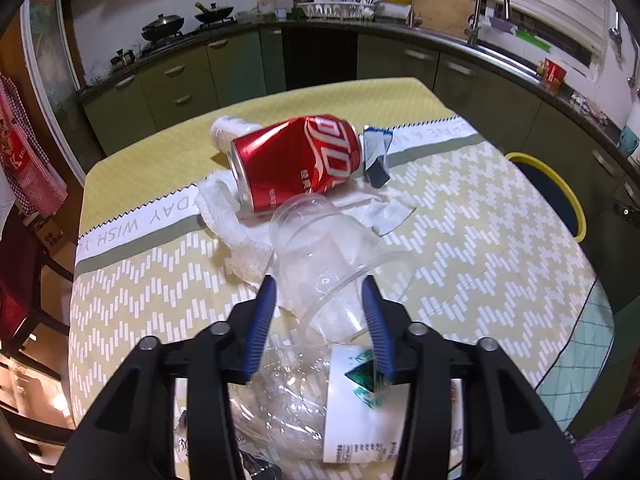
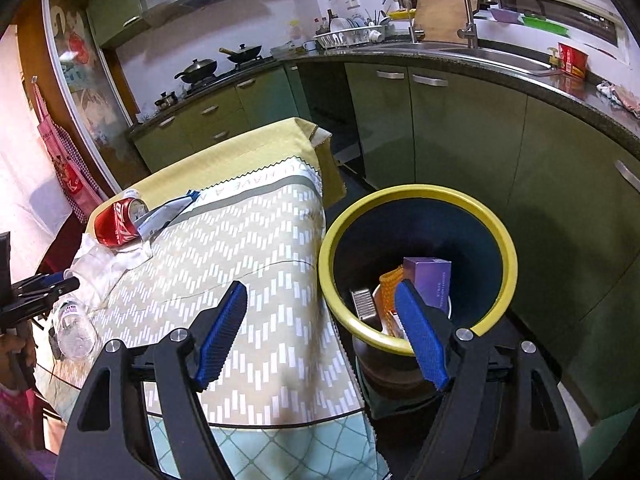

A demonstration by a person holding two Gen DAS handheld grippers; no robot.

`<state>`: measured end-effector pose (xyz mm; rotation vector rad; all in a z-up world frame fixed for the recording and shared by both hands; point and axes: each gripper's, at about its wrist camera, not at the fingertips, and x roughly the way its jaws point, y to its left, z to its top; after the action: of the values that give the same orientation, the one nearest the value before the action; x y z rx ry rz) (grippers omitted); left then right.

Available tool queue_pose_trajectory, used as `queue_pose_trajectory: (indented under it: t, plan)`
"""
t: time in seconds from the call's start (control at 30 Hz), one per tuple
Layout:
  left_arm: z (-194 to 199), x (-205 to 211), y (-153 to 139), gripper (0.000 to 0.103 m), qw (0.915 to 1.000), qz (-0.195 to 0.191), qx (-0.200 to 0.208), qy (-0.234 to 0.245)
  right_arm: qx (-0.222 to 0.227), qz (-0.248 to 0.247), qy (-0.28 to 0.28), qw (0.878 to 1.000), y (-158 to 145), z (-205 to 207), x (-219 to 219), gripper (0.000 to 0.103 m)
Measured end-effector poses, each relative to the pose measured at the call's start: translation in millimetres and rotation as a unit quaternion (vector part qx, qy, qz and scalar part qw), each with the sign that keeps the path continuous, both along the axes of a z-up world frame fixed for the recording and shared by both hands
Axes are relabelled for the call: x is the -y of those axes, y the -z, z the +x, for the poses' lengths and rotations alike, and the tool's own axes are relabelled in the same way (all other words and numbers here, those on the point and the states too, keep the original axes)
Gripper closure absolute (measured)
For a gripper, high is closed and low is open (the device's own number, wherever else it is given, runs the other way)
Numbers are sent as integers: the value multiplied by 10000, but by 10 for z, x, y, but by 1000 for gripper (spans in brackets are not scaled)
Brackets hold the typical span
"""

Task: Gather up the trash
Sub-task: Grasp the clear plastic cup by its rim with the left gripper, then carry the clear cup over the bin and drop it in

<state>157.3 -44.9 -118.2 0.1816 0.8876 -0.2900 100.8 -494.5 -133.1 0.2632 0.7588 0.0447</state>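
Clear cup: lies on its side on the table, mouth toward the left wrist camera, base near the red can. Its wide rim sits between the two blue pads of the left gripper.
Step in hand: judged to be grasping this cup so it can go to the bin.
Doing it well: the cup looks thin and springy, so the squeeze should be gentle and taken across the rim, where the wall is stiffest; too hard and it may buckle or pop out sideways. Lift straight up first, so the crumpled tissue under and beside it is not dragged along.
Left fingers: partly closed, narrow, straddling the cup's rim. The right-hand pad looks to be against the rim; whether the left-hand pad also presses on it, I cannot tell through the clear plastic.
Clear bottle: lies below the left gripper, nearest the camera, with a white label; not touched as far as can be seen.
Red can: dented, on its side behind the cup, resting on the tissue, with a white cup behind it and a blue-edged wrapper just beside it.
Right gripper: jaws wide apart, holding nothing, hanging over the table edge.
Bin: yellow-rimmed, beside the table, already holding a purple box and other scraps.
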Motion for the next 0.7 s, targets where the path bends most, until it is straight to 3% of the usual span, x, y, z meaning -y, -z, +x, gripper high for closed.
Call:
queue_pose_trajectory:
  t: [0.17, 0.5, 0.7]
  plan:
    - [61, -4, 50, 69, 10000, 26, -55, -31, -64, 56, -32, 10000, 54, 40, -26, 27]
    - [73, -21, -12, 93, 9999, -22, 121, -111, -97, 136, -62, 9998, 95, 75, -51, 27]
    - [50, -35, -151, 96, 9991, -170, 350, -170, -81, 157, -66, 9998, 97, 63, -54, 27]
